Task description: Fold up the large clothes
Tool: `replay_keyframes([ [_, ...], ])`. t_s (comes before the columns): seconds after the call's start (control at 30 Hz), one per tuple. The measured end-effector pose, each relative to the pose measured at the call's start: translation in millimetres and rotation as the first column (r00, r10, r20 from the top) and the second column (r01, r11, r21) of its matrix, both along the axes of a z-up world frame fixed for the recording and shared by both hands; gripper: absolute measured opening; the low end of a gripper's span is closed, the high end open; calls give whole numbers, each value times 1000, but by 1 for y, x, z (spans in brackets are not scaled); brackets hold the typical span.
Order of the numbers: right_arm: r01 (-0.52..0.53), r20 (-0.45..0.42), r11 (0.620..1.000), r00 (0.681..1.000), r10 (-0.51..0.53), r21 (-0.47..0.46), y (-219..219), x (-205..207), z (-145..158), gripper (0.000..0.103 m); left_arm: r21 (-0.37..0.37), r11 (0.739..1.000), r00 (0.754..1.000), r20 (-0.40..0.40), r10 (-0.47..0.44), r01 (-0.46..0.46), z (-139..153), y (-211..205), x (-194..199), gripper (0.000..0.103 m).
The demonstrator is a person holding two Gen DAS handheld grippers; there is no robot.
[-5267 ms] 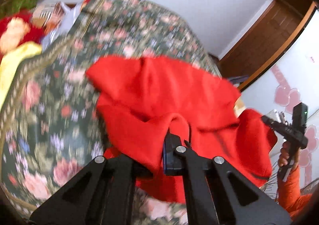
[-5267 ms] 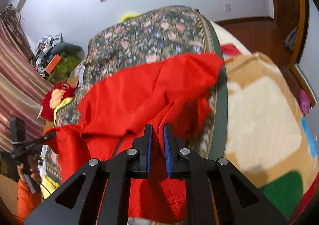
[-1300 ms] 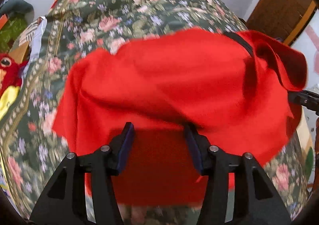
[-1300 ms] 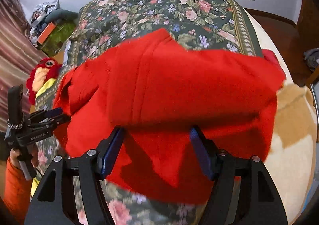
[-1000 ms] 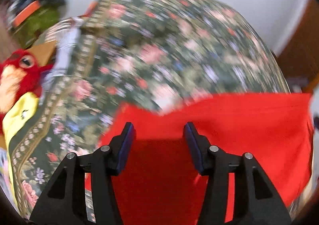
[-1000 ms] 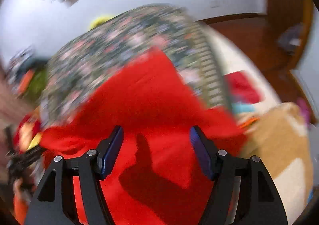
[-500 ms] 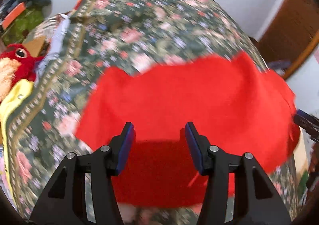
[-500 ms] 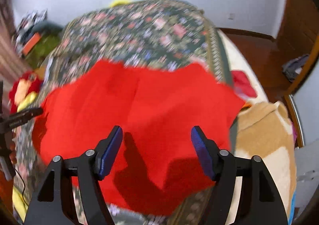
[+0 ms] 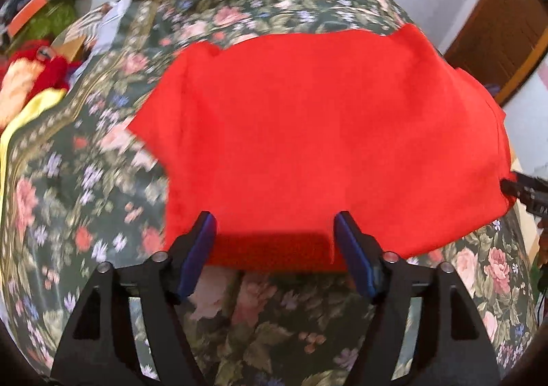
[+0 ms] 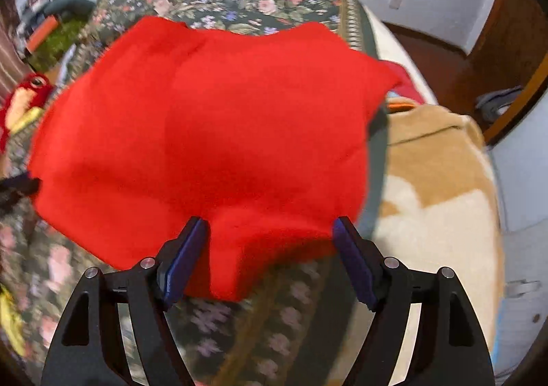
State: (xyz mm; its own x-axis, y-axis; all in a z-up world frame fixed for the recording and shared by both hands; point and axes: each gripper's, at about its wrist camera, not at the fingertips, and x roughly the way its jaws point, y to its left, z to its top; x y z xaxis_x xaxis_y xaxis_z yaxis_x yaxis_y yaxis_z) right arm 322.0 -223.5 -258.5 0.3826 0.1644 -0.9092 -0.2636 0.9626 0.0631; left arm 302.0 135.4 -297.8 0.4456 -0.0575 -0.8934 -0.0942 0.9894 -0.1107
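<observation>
Garment: red garment (image 9: pixel 318 132), soft matte knit, spread flat on floral bedspread (image 9: pixel 85 180).
Left gripper (image 9: pixel 275 242): jaws spread.
Right gripper (image 10: pixel 270 245): jaws spread.

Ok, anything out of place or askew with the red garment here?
Slightly askew: the red garment lies spread on the floral bedspread, but its right edge overhangs toward the tan blanket. Both grippers are open, off it.
</observation>
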Motion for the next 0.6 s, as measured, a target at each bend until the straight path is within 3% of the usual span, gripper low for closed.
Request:
replay_keyframes([
  [0.07,31,-25,999,999,-31,7,-11,-3,-5,81,-4,999,999,-7,33,-33,-1,7,-9,75],
  [0.2,112,-69,993,992,-110,25,-33,-8,-9,81,74,993,994,-50,98,-94,-9,21,-26,75],
  [0.27,136,-66,991,989,-135,8,-39,-12,-5,81,68,992,992,-56,111,-107,-9,28,-36,75],
  [0.4,154,-32,988,987,-155,-17,-46,-17,8,81,71,989,991,-17,134,-133,5,36,-57,75],
  [0.6,164,51,984,984,-168,71,-38,-16,47,81,15,986,984,70,166,-167,37,39,-68,75],
])
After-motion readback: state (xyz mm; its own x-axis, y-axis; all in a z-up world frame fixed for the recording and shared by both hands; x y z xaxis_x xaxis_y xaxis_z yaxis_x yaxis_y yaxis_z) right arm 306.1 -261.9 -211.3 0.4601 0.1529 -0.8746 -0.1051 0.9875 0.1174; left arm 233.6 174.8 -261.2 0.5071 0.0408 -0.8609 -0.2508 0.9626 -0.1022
